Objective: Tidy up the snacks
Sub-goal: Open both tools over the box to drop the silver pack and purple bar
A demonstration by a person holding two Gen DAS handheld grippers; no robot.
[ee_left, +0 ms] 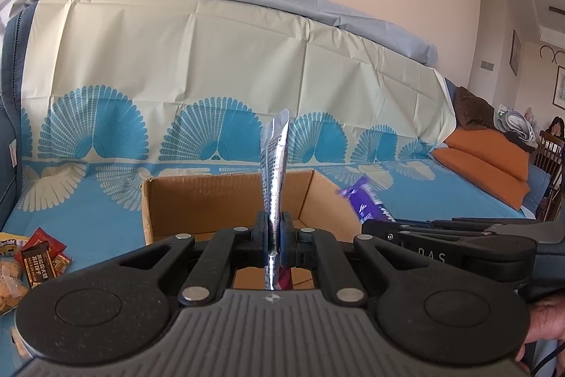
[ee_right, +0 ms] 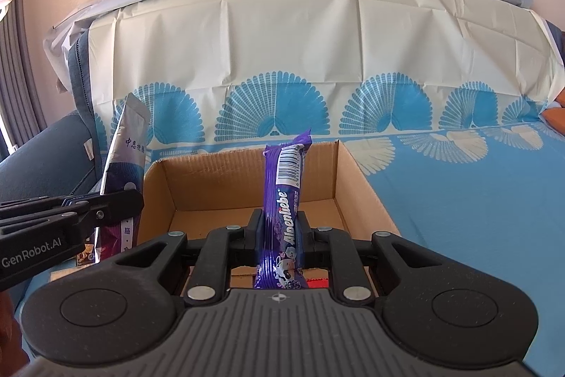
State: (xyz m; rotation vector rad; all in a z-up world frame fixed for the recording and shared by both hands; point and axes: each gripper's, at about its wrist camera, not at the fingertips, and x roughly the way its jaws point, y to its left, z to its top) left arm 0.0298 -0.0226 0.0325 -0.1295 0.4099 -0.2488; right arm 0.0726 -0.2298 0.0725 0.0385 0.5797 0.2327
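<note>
I note: right gripper [ee_right: 279,228] clamps purple "Alpenliebe" stick [ee_right: 284,196], barcode up; left gripper [ee_left: 273,230] clamps silver sachet [ee_left: 274,165], print unreadable, over cardboard box [ee_right: 197,179].

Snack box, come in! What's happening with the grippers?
Left gripper shut on silver sachet. Right gripper shut on purple Alpenliebe candy. Both over cardboard box. Nothing blocking.

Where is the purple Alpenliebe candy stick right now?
Centre of the right wrist view: the purple candy stick stands upright between the right gripper fingers, over the cardboard box.
</note>
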